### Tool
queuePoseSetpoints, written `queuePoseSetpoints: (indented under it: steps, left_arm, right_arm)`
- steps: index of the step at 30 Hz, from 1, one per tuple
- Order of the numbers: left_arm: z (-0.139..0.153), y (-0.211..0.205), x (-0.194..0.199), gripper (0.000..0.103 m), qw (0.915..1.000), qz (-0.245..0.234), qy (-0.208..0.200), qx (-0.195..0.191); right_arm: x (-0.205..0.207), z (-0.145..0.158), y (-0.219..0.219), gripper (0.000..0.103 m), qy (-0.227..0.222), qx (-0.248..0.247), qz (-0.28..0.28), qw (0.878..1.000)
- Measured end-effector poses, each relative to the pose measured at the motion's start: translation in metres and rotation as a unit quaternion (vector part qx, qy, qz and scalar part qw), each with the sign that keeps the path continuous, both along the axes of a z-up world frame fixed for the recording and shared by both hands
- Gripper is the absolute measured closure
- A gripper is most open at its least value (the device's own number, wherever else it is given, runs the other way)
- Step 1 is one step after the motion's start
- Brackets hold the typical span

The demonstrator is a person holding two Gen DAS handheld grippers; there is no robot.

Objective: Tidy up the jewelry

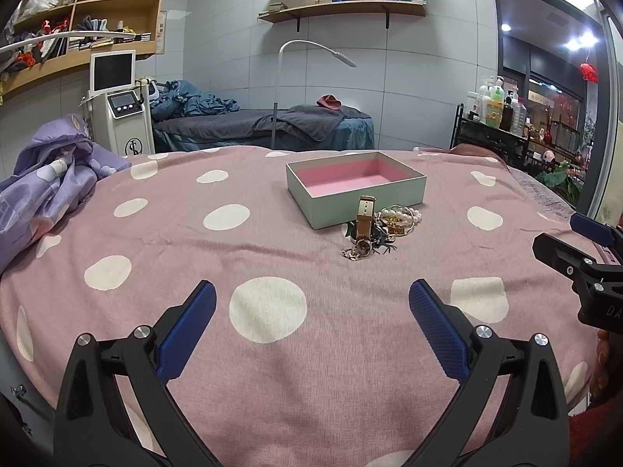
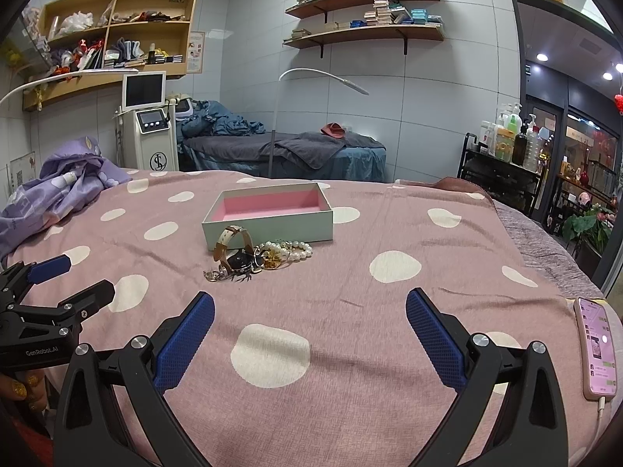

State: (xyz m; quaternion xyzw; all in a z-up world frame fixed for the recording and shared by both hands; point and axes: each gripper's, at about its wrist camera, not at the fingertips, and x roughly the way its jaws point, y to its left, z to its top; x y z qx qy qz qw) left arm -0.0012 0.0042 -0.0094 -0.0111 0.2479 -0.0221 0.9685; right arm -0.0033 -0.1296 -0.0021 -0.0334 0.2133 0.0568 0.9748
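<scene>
A pale green box (image 1: 370, 200) with a pink lining stands open and empty on the pink polka-dot bedspread; it also shows in the right wrist view (image 2: 268, 229). In front of it lies a small pile of jewelry: a watch with a tan and white strap (image 1: 365, 218) (image 2: 233, 247), a pearl bracelet (image 1: 405, 216) (image 2: 298, 251), gold pieces (image 1: 352, 253) (image 2: 214, 273). My left gripper (image 1: 311, 295) is open and empty, well short of the pile. My right gripper (image 2: 310, 303) is open and empty, to the right of the pile.
A pink phone (image 2: 597, 350) on a cable lies at the bed's right edge. A crumpled purple quilt (image 1: 46, 186) sits at the far left. A white machine (image 1: 120, 116), a massage bed (image 1: 264, 126) and a bottle cart (image 1: 494, 124) stand beyond.
</scene>
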Motion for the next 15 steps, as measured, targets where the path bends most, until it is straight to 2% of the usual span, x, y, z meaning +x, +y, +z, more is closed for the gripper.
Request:
queuePoseSetpoints:
  steps: [10, 15]
  left_arm:
    - [-0.006, -0.002, 0.008, 0.005, 0.9997, -0.014, 0.018, -0.002]
    - [-0.01, 0.001, 0.029, 0.006, 0.9979, -0.038, 0.049, -0.017]
  right_arm:
    - [0.007, -0.004, -0.001, 0.006, 0.02, 0.001, 0.004, 1.0]
    - [0.027, -0.01, -0.005, 0.006, 0.067, 0.008, 0.024, 0.997]
